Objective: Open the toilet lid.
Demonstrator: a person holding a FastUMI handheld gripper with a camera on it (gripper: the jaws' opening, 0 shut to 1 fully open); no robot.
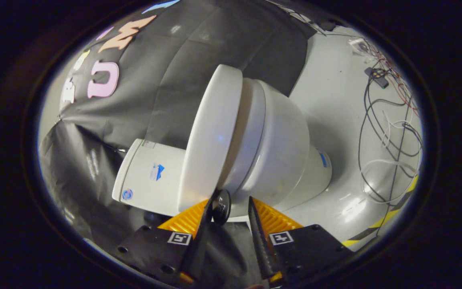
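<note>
A white toilet stands against the black cloth wall and looks tipped sideways in this rolled view. Its lid [209,136] lies over the seat [253,124], with a thin shadowed gap between them. The bowl [285,152] is beyond the seat and the tank [148,176] is behind the lid. My gripper [231,202] is open, its fingertips right at the toilet's near side. The lid's rim lies just outside one finger [205,218], which carries a small black round disc [221,206]. The seat's and bowl's edge shows in the gap between the fingers. Neither finger presses on anything.
The grey floor [335,100] stretches past the bowl. Loose black and white cables [391,140] lie tangled on it, with a small black box [376,76] further off. A yellow-and-black tape stripe [383,220] marks the floor near the gripper's side.
</note>
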